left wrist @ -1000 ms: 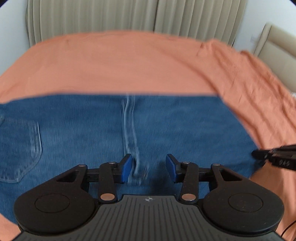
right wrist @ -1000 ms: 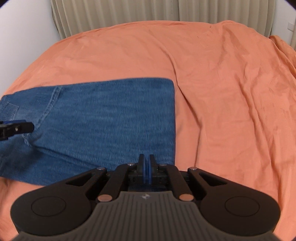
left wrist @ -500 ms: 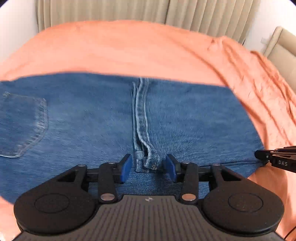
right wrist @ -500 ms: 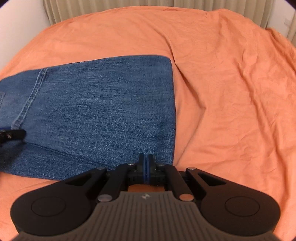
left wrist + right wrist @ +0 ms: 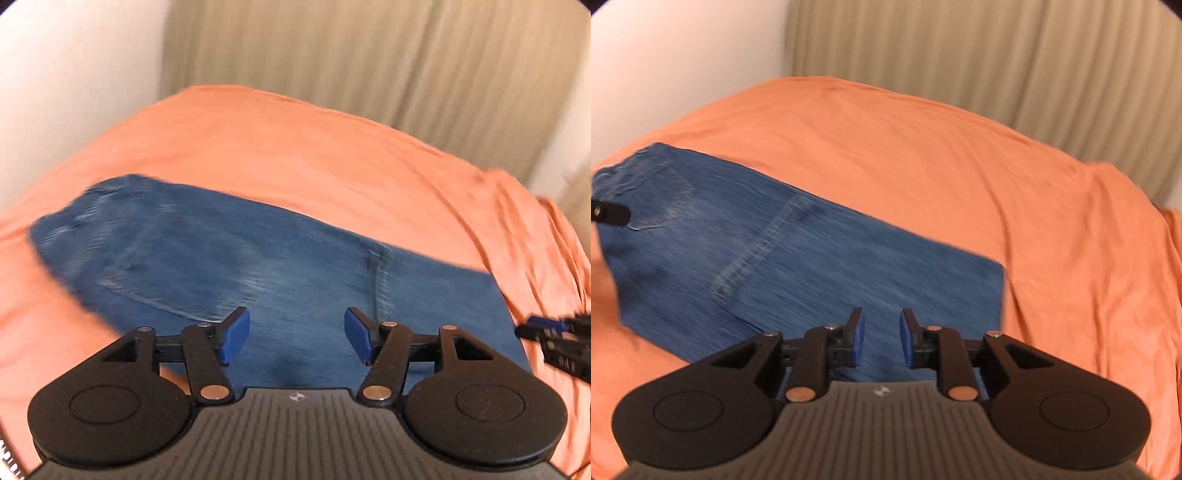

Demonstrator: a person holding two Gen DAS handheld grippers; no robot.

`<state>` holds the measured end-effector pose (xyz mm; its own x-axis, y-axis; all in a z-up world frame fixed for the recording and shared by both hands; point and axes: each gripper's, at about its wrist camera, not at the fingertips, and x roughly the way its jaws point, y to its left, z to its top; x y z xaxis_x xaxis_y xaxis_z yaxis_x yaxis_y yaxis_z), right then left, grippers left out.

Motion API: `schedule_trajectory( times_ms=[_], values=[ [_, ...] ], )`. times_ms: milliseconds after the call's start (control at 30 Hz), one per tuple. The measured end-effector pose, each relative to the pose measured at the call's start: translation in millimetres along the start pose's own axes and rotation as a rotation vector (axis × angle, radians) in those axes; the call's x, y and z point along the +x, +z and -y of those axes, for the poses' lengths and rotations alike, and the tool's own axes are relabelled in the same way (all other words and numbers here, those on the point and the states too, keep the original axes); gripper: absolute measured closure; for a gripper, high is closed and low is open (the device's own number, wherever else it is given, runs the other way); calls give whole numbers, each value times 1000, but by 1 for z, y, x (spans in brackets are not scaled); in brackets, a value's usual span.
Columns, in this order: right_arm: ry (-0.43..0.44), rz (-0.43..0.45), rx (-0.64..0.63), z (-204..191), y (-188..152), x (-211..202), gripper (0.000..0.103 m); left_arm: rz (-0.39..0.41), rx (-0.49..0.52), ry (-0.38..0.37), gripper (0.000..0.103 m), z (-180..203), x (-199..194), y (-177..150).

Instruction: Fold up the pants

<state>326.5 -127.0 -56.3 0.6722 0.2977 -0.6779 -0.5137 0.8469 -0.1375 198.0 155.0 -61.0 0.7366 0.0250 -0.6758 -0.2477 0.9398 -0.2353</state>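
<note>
The blue jeans point(image 5: 258, 273) lie folded flat on the orange bed sheet point(image 5: 332, 155); they also show in the right wrist view point(image 5: 798, 266), with a back pocket point(image 5: 661, 199) at the far left. My left gripper point(image 5: 295, 339) is open and empty above the near edge of the jeans. My right gripper point(image 5: 881, 338) is open and empty above the jeans' near right part. The right gripper also shows at the right edge of the left wrist view point(image 5: 554, 339). The left gripper's tip shows at the left edge of the right wrist view point(image 5: 609, 214).
The orange sheet point(image 5: 997, 177) covers the bed, wrinkled on the right. Beige curtains point(image 5: 351, 55) and a white wall point(image 5: 74, 66) stand behind the bed.
My right gripper has opened and let go of the jeans' edge. Both grippers have lifted and tilted up, so the curtains now fill the top. The jeans lie flat.
</note>
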Motion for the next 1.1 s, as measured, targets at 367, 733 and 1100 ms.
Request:
schedule_trajectory(
  times_ms=[367, 733, 1100],
  values=[
    [-10, -58, -167, -61, 40, 38, 70, 0, -554, 106, 28, -137, 2, -1],
    [71, -156, -178, -103, 50, 93, 72, 29, -922, 45, 20, -206, 38, -17],
    [136, -257, -164, -117, 43, 128, 78, 35, -928, -34, 33, -224, 77, 0]
  ],
)
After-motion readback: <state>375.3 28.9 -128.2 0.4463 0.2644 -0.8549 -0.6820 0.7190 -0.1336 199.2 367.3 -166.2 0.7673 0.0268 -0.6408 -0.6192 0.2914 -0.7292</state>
